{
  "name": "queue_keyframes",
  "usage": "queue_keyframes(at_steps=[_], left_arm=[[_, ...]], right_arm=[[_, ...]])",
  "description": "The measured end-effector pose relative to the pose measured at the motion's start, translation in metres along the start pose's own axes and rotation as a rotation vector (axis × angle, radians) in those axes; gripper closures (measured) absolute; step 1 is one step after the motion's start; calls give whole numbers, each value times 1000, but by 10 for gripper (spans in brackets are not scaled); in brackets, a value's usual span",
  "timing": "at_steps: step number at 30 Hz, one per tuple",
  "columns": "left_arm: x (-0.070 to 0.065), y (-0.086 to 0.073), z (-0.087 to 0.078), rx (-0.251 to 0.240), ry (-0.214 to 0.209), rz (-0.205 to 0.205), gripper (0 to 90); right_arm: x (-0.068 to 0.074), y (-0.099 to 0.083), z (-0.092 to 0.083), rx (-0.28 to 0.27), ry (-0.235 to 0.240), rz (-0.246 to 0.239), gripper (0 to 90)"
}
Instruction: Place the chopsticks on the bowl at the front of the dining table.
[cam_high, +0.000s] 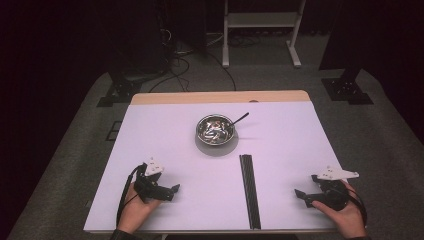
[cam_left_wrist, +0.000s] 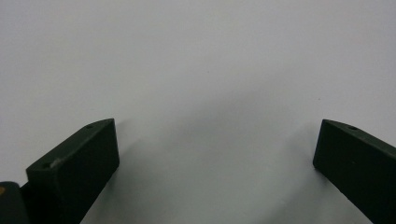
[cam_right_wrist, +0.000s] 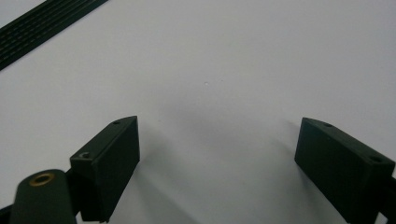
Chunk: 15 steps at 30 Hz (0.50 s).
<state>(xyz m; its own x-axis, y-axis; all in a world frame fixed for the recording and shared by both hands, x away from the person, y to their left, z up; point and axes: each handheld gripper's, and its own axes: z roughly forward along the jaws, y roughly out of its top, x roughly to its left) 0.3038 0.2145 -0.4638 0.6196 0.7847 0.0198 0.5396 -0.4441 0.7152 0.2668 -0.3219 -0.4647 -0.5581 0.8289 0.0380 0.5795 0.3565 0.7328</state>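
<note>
The left gripper (cam_high: 170, 191) sits low near the table's (cam_high: 280, 130) front-left edge and the right gripper (cam_high: 301, 196) near its front-right corner, each held in a hand with its jaws spread wide and nothing between them, bare white surface ahead of both. Between them a long black ridged strip (cam_high: 250, 190) runs from mid-table to the front edge, and beyond it a metal bowl (cam_high: 215, 129) stands centrally with wide open room around it. The bowl's contents are too small to identify, and a dark handle (cam_high: 240, 118) leans over its right rim.
</note>
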Motion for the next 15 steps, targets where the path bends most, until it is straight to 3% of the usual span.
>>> queue_keyframes(at_steps=[15], left_arm=[[0, 0, 0, 0, -1, 0, 0]], right_arm=[[-1, 1, -1, -5, 5, 14, 127]])
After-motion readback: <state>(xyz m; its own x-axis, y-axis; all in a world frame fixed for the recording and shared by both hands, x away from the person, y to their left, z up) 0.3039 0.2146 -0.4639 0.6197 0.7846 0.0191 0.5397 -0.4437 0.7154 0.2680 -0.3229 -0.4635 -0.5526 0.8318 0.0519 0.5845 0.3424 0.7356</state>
